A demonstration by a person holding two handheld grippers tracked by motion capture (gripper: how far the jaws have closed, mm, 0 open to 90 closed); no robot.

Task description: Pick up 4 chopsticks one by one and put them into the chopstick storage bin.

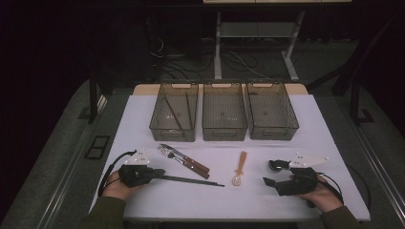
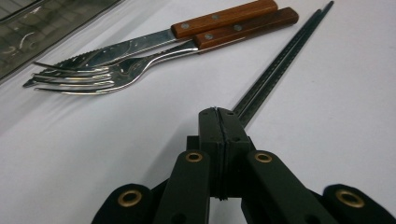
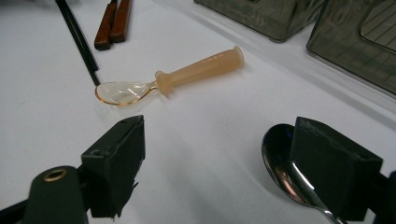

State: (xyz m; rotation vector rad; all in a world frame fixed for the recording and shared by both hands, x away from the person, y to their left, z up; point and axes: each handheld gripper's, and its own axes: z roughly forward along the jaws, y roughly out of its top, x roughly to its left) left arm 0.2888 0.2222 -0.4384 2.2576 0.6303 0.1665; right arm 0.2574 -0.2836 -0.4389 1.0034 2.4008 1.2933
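High view sets the left gripper [image 1: 160, 174] on the white table [image 1: 143, 114] at a pair of thin black chopsticks [image 1: 191, 180], left gripper view shows its jaws pressed together on them [image 2: 275, 65], and right gripper view shows the right gripper [image 3: 210, 168] spread beside a shiny metal spoon [image 3: 280, 154].

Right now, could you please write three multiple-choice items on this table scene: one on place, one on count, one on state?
1. Where are the black chopsticks?
A. in the left tongs
B. in a bin
C. under the fork

2. How many bins stand at the table's far side?
A. two
B. three
C. four

3. How do the right tongs stand?
A. shut on the orange spoon
B. open
C. shut on a fork

Key: A, the left tongs pinch their end; B, three bins sit side by side; B, the right tongs gape.
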